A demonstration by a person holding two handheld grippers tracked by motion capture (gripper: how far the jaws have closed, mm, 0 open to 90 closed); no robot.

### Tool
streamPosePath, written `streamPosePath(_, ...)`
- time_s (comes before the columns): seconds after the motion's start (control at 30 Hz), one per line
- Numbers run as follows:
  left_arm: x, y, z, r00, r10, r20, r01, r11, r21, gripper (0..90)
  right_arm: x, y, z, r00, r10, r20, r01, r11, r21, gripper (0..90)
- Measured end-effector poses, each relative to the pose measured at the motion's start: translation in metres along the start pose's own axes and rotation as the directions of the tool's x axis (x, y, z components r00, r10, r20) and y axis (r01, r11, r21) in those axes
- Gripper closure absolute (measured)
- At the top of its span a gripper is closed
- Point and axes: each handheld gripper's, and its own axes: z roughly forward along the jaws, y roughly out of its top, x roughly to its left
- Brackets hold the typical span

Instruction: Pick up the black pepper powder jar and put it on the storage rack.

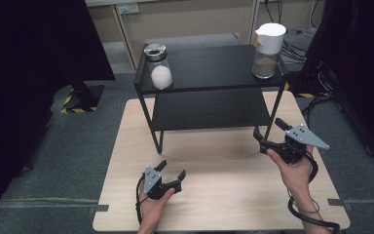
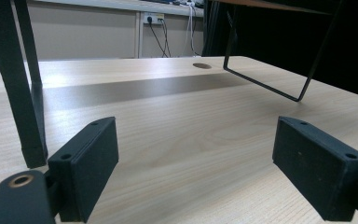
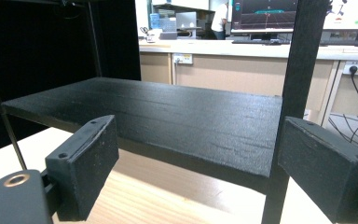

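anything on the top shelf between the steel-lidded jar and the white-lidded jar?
Nothing: in the high view the black rack's top shelf is bare between the steel-lidded glass jar and the white-lidded glass jar.

The black shelf (image 3: 168,121) hides the table behind it; a distant person is blurred.

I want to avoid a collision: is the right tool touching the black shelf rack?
Cannot tell. In the high view the right tool overlaps the rack's front right leg; the right gripper view shows the leg between open jaws, contact unclear.
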Motion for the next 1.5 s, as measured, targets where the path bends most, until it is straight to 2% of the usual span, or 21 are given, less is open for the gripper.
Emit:
streamPosePath(0.67, 0.000, 0.000, 0.000, 1.0000, 0.001, 0.000, -0.001, 1.0000, 0.000, 13.7, -0.002, -0.026, -0.002, 0.9994, 0.035, 0.005, -0.035, 0.998, 0.054, 12.4)
streamPosePath(1.5, 0.000, 0.000, 0.000, 1.0000, 0.000, 0.000, 0.000, 1.0000, -0.001, 13.7, -0.003, -0.057, -0.004, 0.9971, 0.075, 0.014, -0.076, 0.990, 0.122, 12.4)
